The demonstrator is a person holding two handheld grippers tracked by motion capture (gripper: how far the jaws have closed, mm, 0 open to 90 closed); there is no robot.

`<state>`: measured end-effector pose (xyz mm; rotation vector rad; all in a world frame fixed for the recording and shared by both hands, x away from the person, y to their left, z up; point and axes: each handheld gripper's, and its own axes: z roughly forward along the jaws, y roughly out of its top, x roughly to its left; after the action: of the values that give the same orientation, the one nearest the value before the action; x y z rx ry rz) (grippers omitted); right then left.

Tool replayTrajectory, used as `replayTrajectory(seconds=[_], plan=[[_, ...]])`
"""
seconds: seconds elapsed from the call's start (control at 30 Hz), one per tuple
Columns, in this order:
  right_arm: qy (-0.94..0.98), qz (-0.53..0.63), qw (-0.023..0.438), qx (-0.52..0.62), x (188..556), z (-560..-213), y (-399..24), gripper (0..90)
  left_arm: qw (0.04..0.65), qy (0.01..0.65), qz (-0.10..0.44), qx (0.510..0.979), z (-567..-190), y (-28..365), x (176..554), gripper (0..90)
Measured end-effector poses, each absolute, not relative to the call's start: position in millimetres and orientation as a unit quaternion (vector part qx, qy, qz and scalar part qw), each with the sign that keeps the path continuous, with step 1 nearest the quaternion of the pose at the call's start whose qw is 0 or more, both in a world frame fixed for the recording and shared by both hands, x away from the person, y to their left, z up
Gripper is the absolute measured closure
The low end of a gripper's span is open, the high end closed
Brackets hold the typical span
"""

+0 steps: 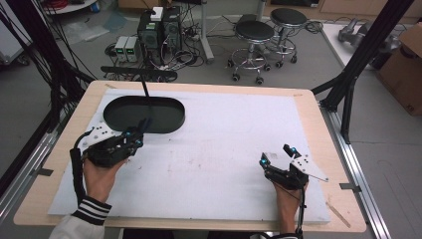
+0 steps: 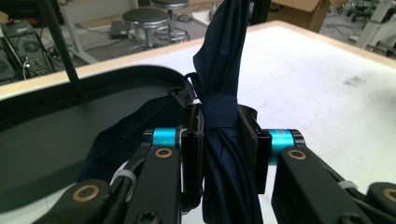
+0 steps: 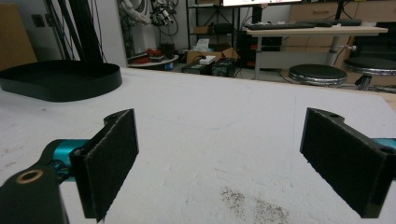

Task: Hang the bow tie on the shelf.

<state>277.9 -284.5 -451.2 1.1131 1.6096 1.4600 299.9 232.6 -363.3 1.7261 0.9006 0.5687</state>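
A folded dark navy umbrella [image 2: 224,60], wrapped with its strap, stands upright between the pads of my left gripper [image 2: 224,144], which is shut on it. From above, the left gripper [image 1: 137,137] sits at the near edge of the black oval tray [image 1: 174,107], with the umbrella [image 1: 146,124] poking up over the tray's rim. A loose fold of navy fabric hangs to the left over the tray [image 2: 46,140]. My right gripper [image 1: 276,154] rests on the white mat at the right, open, with nothing between its pads [image 3: 109,158].
A thin black rod [image 1: 145,84] rises over the tray's far side. The white mat [image 1: 224,149] covers most of the wooden table. The tray [image 3: 60,81] lies far left of the right gripper. Stools [image 1: 254,32] and computer boxes stand on the floor beyond.
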Motion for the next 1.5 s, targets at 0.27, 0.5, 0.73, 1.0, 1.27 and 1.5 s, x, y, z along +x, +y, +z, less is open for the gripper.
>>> replayTrajectory(seconds=[0.27, 0.5, 0.73, 1.0, 1.27, 1.5], plan=[[0.619, 0.562, 0.344, 0.427, 278, -451, -285, 10.5, 0.528, 0.38, 0.24, 0.721, -352, 232, 315, 73.2], [0.62, 0.56, 0.344, 0.429, 278, -451, -284, 10.6, 0.531, 0.376, 0.252, 0.717, -343, 231, 328, 73.2], [0.621, 0.56, 0.346, 0.426, 278, -451, -284, 10.5, 0.529, 0.37, 0.275, 0.712, -335, 228, 344, 73.2], [0.621, 0.558, 0.348, 0.426, 278, -451, -284, 10.5, 0.531, 0.372, 0.289, 0.705, -328, 225, 365, 73.2], [0.621, 0.557, 0.349, 0.426, 278, -451, -284, 10.6, 0.534, 0.371, 0.302, 0.697, -312, 224, 383, 73.2], [0.621, 0.559, 0.346, 0.427, 278, -451, -284, 10.6, 0.54, 0.374, 0.302, 0.691, -307, 217, 399, 73.2]])
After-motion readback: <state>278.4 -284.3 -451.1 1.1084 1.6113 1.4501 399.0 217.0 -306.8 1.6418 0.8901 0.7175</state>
